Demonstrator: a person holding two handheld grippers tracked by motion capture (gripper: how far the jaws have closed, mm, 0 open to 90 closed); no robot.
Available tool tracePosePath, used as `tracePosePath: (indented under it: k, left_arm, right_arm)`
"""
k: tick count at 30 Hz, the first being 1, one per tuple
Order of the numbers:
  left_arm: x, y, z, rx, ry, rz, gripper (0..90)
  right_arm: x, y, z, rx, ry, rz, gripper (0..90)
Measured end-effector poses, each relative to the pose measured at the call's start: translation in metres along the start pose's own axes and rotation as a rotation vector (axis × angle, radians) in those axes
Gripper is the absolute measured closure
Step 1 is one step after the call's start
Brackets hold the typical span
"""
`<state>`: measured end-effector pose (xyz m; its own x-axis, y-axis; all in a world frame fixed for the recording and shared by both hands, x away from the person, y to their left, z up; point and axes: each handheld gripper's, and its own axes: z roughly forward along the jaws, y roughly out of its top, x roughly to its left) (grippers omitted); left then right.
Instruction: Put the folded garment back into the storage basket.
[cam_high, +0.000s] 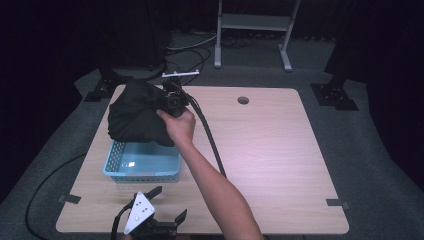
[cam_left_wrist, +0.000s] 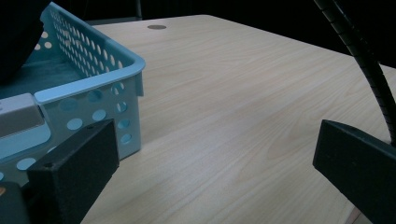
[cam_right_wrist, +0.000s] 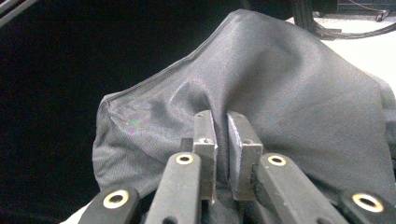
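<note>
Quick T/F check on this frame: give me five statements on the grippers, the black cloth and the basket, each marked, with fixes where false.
1. The right gripper is shut on the black cloth. True.
2. The left gripper holds the blue basket. False: its jaws stand wide apart with nothing between them, near the table's front edge beside the basket.
3. The black cloth lies flat on the table. False: it hangs bunched from the right gripper over the basket's far end.
4. The basket has round holes in its walls. True.
5. The basket sits at the table's right side. False: it is at the left side in the high view.
</note>
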<state>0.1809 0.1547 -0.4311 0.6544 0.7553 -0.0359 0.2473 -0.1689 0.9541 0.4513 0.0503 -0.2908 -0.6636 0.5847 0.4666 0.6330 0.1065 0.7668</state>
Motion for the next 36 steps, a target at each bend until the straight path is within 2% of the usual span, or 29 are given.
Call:
tracePosePath:
  k: [3,5,7,8,10,12,20,28,32,36]
  left_arm:
    - [0.000,0.000,0.000,0.000,0.001,0.000,0.0]
    - [-0.001,0.000,0.000,-0.001,-0.001,-0.001,0.0]
    - [-0.001,0.000,0.000,-0.001,-0.001,-0.001,0.0]
    - [-0.001,0.000,0.000,0.000,-0.002,-0.001,0.0]
    - [-0.001,0.000,0.000,-0.001,-0.002,-0.001,0.0]
    - [-0.001,0.000,0.000,0.000,-0.002,-0.001,0.0]
    - [-0.002,0.000,0.001,0.003,-0.004,0.004,0.0]
    - [-0.003,-0.001,0.002,0.008,-0.006,0.007,0.0]
    - [-0.004,-0.001,0.003,0.010,-0.008,0.011,0.0]
    - [-0.004,-0.001,0.003,0.014,-0.008,0.013,0.0]
  right_arm:
    - [-0.002,-0.007,0.004,0.013,-0.002,-0.008,82.2]
    - [-0.004,-0.017,0.011,0.056,-0.010,-0.014,77.4]
    - [-0.007,-0.027,0.020,0.129,-0.024,-0.015,69.5]
    - [-0.008,-0.032,0.023,0.158,-0.036,-0.023,69.2]
    - [-0.010,-0.038,0.026,0.183,-0.056,-0.034,65.9]
    - [-0.013,-0.042,0.028,0.203,-0.054,-0.034,64.5]
    - [-0.012,-0.042,0.022,0.215,-0.056,-0.057,58.5]
    - [-0.016,-0.044,0.015,0.209,-0.043,-0.046,55.2]
    - [-0.018,-0.045,0.011,0.206,-0.020,-0.037,51.3]
    - [-0.022,-0.044,0.005,0.175,0.026,-0.012,48.1]
